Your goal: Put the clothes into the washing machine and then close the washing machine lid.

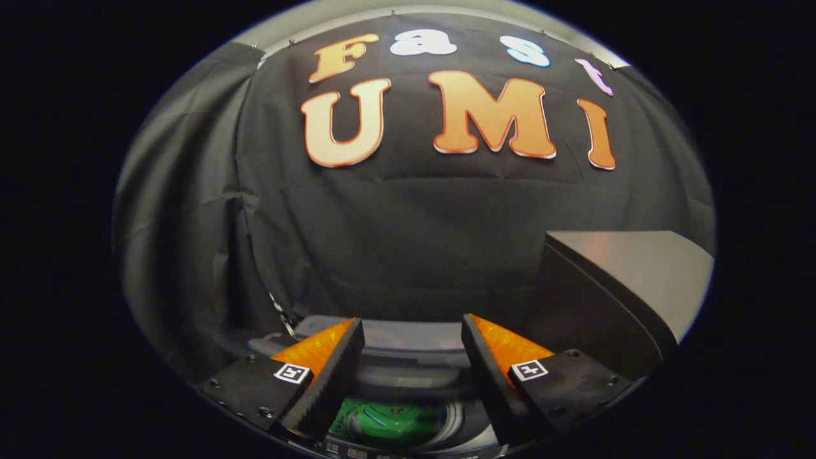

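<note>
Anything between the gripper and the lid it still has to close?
Nothing visible. The hand-held gripper is open and holds nothing, above the washer tub, where a green garment already lies between the fingers. The raised lid stands just right of the right finger, with open space between them.

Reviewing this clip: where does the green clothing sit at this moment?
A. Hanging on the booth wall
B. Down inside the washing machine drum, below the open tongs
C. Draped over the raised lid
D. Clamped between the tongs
B. The green clothing lies inside the washing machine drum, seen through the gap of the tongs, which stand open with nothing between them; the lid is still raised beside them.
</note>
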